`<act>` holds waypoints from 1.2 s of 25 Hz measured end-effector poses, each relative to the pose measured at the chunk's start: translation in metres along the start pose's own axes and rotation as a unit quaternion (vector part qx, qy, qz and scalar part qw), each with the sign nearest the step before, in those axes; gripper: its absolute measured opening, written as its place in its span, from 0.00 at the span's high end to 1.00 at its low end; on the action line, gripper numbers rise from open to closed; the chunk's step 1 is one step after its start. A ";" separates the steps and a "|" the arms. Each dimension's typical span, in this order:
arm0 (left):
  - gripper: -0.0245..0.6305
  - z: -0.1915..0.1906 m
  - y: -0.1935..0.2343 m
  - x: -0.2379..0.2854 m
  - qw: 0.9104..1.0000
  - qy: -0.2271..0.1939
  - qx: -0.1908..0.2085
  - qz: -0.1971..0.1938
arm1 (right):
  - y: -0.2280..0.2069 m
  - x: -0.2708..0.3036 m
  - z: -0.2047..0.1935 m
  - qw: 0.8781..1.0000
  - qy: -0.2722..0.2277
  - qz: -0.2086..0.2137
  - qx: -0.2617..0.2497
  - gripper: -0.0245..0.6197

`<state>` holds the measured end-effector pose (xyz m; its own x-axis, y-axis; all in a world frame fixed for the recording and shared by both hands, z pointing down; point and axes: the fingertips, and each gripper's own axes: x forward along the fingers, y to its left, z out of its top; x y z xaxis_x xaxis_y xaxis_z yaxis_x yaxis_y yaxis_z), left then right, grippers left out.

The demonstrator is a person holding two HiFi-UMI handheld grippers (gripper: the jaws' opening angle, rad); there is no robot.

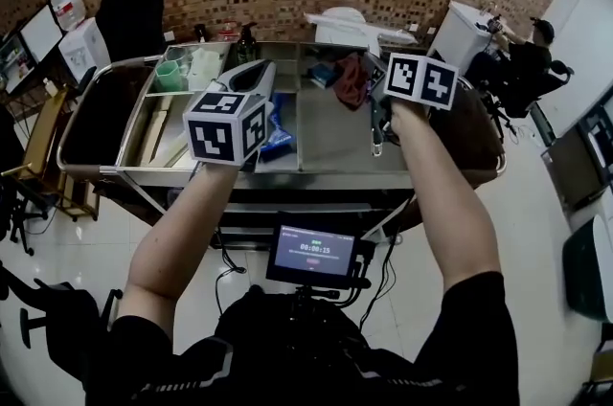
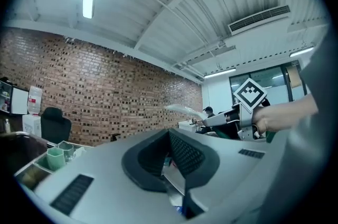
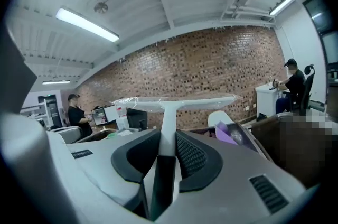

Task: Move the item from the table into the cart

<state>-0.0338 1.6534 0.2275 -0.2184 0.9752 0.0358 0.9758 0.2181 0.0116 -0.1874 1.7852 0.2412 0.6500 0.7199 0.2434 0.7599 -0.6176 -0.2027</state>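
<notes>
My right claw (image 3: pixel 167 138) pinches the white handle of a plastic-wrapped squeegee (image 3: pixel 169 103). Its T-shaped blade is level and raised in the air over the right end of the steel cart (image 1: pixel 326 134). My left claw (image 2: pixel 169 136) is pressed together and empty above the cart's middle, over a blue packet (image 1: pixel 280 141). A green cup (image 1: pixel 169 74) stands in the cart's left section.

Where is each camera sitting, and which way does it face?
Head view: on the person's head, facing down at the cart; shows forearms, left gripper, right gripper.
Left gripper view: on the left gripper, tilted up at the brick wall; shows its shut jaws.
Right gripper view: on the right gripper, tilted up too; jaws gripping a T-shaped tool.
Shared: both gripper views see the brick wall.
</notes>
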 end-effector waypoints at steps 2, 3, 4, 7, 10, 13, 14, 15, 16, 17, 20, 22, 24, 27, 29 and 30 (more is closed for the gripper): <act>0.96 -0.005 -0.001 0.008 1.000 0.009 0.001 -0.004 | -0.015 0.013 -0.019 0.999 0.029 -0.023 0.010 0.85; 0.96 -0.007 -0.001 0.011 1.000 0.012 0.001 -0.008 | -0.021 0.020 -0.029 0.998 0.043 -0.034 0.011 0.85; 0.96 -0.008 0.001 0.014 1.000 0.014 0.002 -0.011 | -0.025 0.026 -0.039 0.997 0.056 -0.044 0.013 0.85; 0.96 -0.014 0.014 0.019 1.000 0.019 0.003 -0.015 | -0.034 0.045 -0.069 0.993 0.093 -0.066 0.018 0.85; 0.96 -0.019 0.027 0.025 1.000 0.021 0.001 -0.017 | -0.042 0.062 -0.090 0.988 0.123 -0.087 0.017 0.85; 0.96 -0.025 0.038 0.027 1.000 0.025 -0.007 -0.018 | -0.046 0.077 -0.111 0.983 0.152 -0.102 0.021 0.85; 0.96 -0.028 0.041 0.027 0.999 0.026 -0.011 -0.018 | -0.048 0.081 -0.117 0.981 0.159 -0.106 0.023 0.85; 0.96 -0.031 0.043 0.028 0.999 0.028 -0.013 -0.017 | -0.050 0.085 -0.122 0.980 0.166 -0.110 0.024 0.85; 0.96 -0.035 0.046 0.030 0.999 0.030 -0.013 -0.015 | -0.052 0.089 -0.126 0.978 0.172 -0.113 0.025 0.85; 0.96 -0.038 0.049 0.034 0.999 0.034 -0.014 -0.011 | -0.054 0.092 -0.130 0.977 0.177 -0.117 0.025 0.85; 0.96 -0.054 0.062 0.051 0.998 0.054 -0.017 0.008 | -0.061 0.103 -0.144 0.972 0.197 -0.125 0.027 0.85; 0.96 -0.067 0.065 0.061 0.997 0.071 -0.015 0.014 | -0.066 0.108 -0.152 0.969 0.208 -0.129 0.025 0.85; 0.96 -0.080 0.066 0.069 0.996 0.086 -0.012 0.014 | -0.069 0.113 -0.159 0.967 0.219 -0.129 0.020 0.85; 0.96 -0.100 0.065 0.075 0.995 0.099 -0.015 0.010 | -0.070 0.122 -0.167 0.964 0.233 -0.127 0.021 0.85; 0.96 -0.109 0.062 0.079 0.994 0.105 -0.019 0.005 | -0.070 0.126 -0.172 0.962 0.241 -0.127 0.022 0.85; 0.96 -0.112 0.060 0.081 0.994 0.108 -0.020 0.001 | -0.072 0.127 -0.176 0.960 0.246 -0.129 0.021 0.85</act>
<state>0.0065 1.7410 0.3430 -0.2158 0.9438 0.2503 0.9764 0.2095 0.0517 -0.1603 1.8649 0.4533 0.3678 0.6032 0.7077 0.9013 -0.4186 -0.1117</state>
